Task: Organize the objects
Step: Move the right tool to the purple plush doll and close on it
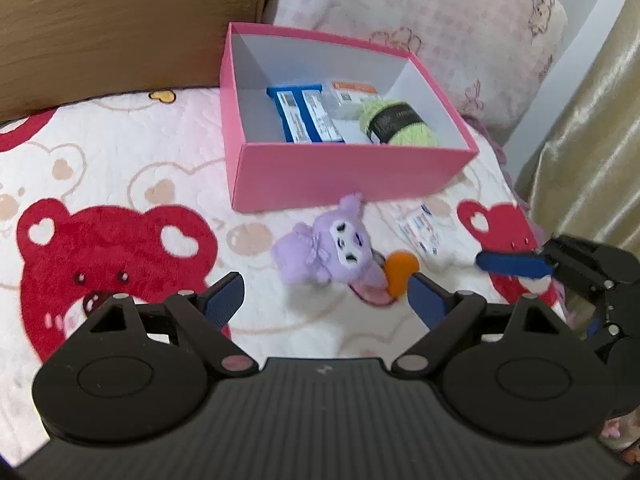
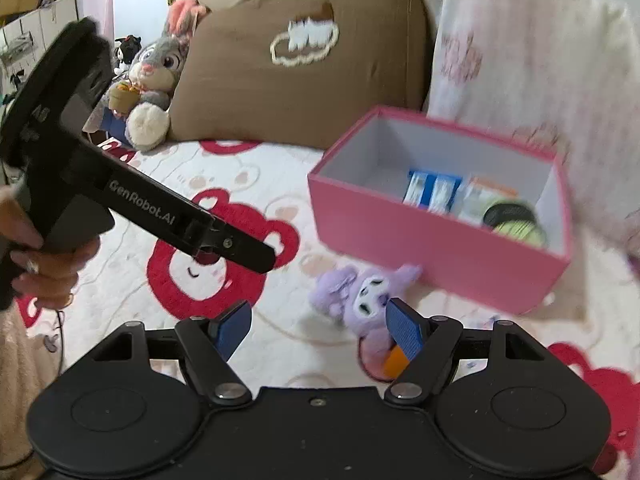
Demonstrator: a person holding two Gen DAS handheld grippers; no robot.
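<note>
Your left gripper (image 1: 323,300), black with blue ribbed pads, fills the six o'clock part of its own wrist view with its jaws spread wide and nothing between them. It hangs above a white quilted blanket (image 1: 120,168) printed with red bears. At about nine o'clock on that blanket sits one large red bear face (image 1: 112,256). Just past the fingertips, near the centre, lies a small purple plush toy (image 1: 328,252) with a white face, and an orange rounded piece (image 1: 400,270) touches it on its three o'clock side. At twelve o'clock from the toy stands an open pink cardboard box (image 1: 344,176) with a white lining; inside it lie blue and white packets (image 1: 308,114), a pale packet with an orange stripe (image 1: 348,98), and a ball of light green yarn with a black band (image 1: 396,124). A small white printed sachet (image 1: 420,232) lies on the blanket at the toy's two o'clock. At three o'clock your right gripper (image 2: 318,326) enters the left wrist view; in its own view it too stands wide and empty, the plush toy by its right-hand pad. A brown pillow (image 1: 120,32) leans behind the box at eleven o'clock.
</note>
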